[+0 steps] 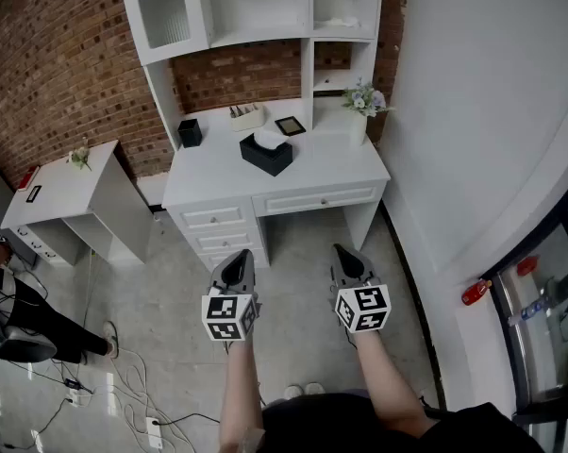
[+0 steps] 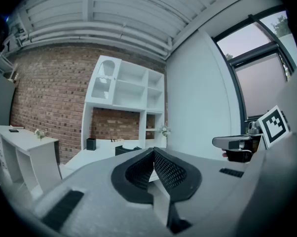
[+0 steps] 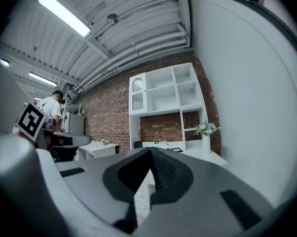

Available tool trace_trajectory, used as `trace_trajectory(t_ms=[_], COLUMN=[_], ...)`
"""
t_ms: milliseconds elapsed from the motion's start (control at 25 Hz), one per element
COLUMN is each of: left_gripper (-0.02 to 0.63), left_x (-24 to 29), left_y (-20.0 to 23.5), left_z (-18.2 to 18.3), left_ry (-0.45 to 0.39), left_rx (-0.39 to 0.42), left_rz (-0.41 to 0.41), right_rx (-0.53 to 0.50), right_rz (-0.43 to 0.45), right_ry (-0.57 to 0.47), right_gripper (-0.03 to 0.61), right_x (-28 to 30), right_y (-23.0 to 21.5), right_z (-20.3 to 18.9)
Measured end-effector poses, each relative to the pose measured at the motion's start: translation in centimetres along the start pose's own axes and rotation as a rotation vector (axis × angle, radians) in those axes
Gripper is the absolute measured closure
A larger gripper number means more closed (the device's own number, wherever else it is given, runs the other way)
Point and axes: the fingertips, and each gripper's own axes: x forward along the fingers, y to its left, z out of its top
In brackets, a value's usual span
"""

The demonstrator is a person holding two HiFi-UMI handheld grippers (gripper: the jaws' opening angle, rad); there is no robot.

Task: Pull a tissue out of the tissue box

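While the tissue box [image 1: 266, 152] is sitting well ahead, you are holding the left gripper [image 1: 235, 260] and right gripper [image 1: 348, 256] closed, empty. You are likely aiming both for the approach.

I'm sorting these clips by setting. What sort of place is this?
Probably a mock study corner in a studio or lab: a white desk and shelf unit stand against a brick wall, while cables trail across the floor.
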Motion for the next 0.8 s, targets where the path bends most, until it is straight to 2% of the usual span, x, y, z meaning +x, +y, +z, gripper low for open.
trace_trajectory(t_ms=[640,800], left_gripper=[0.604,0.604], left_x=[-1.2,-1.4], left_y=[-0.6,-0.5], left_z=[-0.6,-1.0], left_ry=[0.007,0.008], left_rx=[-0.002,-0.010], left_rz=[-0.009,-0.009], right_rx=[0.036,0.012], right_rz=[0.009,0.017], right_ry=[-0.025,-0.023], right_gripper=[0.581,0.580], right_x=[-1.2,-1.5], right_y=[0.7,1.1], right_z=[-0.1,0.0])
